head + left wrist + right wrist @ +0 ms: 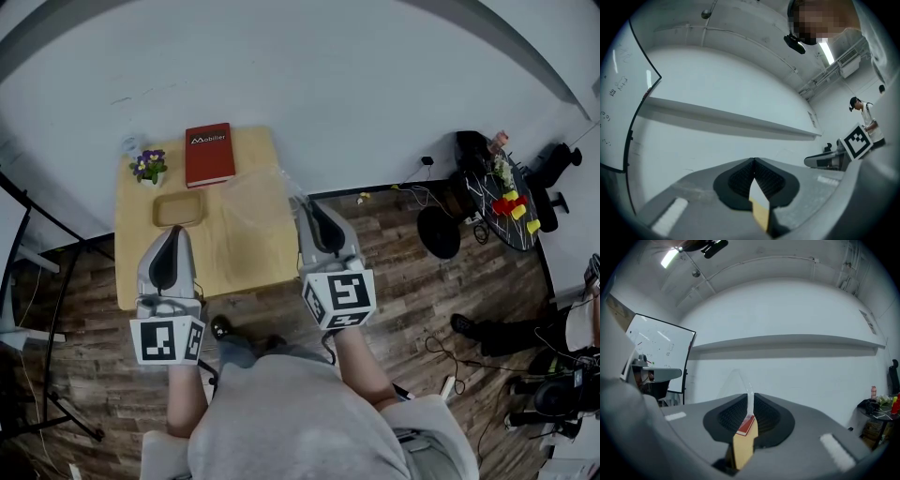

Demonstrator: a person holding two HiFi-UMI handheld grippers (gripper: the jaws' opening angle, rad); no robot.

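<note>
Wooden table (129, 217) against a white wall. At its far edge, a red book (208, 154) lying flat, cover up. Just left of it, a small pot of purple flowers (148, 166). Nearer than both, a shallow wooden tray (178, 209), apart from the book. Dark plank floor (403, 281) all round. Off to the right, well apart, a round black table (502, 232) with yellow cups (518, 208) and something red (502, 202) on it. Loose cables (412, 192) on the floor between the two tables. Whiteboard (658, 352) on a stand; long ledge (787, 341) along the wall. A person in a white shirt (866, 115) at the room's far side.
</note>
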